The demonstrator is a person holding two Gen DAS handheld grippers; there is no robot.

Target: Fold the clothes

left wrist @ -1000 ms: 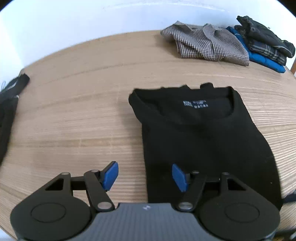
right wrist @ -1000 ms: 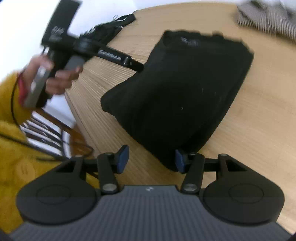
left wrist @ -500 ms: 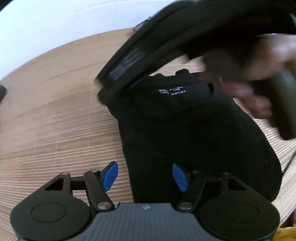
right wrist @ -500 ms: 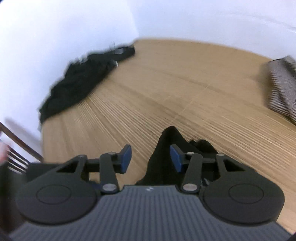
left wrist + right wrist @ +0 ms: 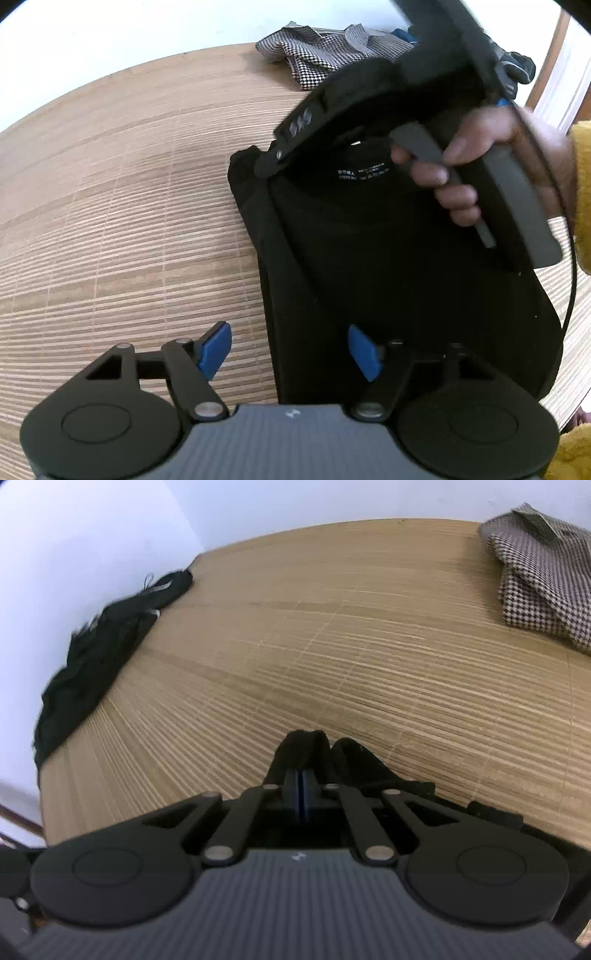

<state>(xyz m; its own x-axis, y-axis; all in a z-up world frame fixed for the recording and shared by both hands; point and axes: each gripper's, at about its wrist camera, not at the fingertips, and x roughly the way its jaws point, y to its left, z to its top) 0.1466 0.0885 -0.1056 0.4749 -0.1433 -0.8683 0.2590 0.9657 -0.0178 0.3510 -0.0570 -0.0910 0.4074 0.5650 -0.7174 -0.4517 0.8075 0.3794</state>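
A black T-shirt point(image 5: 369, 277) lies folded on the wooden table point(image 5: 110, 184), collar and label at the far end. My left gripper point(image 5: 290, 349) hovers over the shirt's near left edge. Its jaws are opening, the edge lies below the gap, and the blue pads point(image 5: 214, 347) touch nothing. A hand point(image 5: 480, 158) holds my right gripper point(image 5: 264, 168) down at the shirt's far left shoulder corner. In the right wrist view that gripper point(image 5: 300, 790) is shut, with a bunch of black shirt cloth point(image 5: 306, 746) pinched between its pads.
A houndstooth garment point(image 5: 325, 55) point(image 5: 543, 568) lies at the far right of the table, with a darker folded stack point(image 5: 517, 62) beside it. A crumpled black garment point(image 5: 99, 657) sits by the wall at the left edge. A yellow sleeve point(image 5: 581, 184) shows at the right.
The right gripper swung from the shirt's near edge across to its far shoulder corner and closed on the cloth. The left gripper stayed put and its jaws spread slightly.
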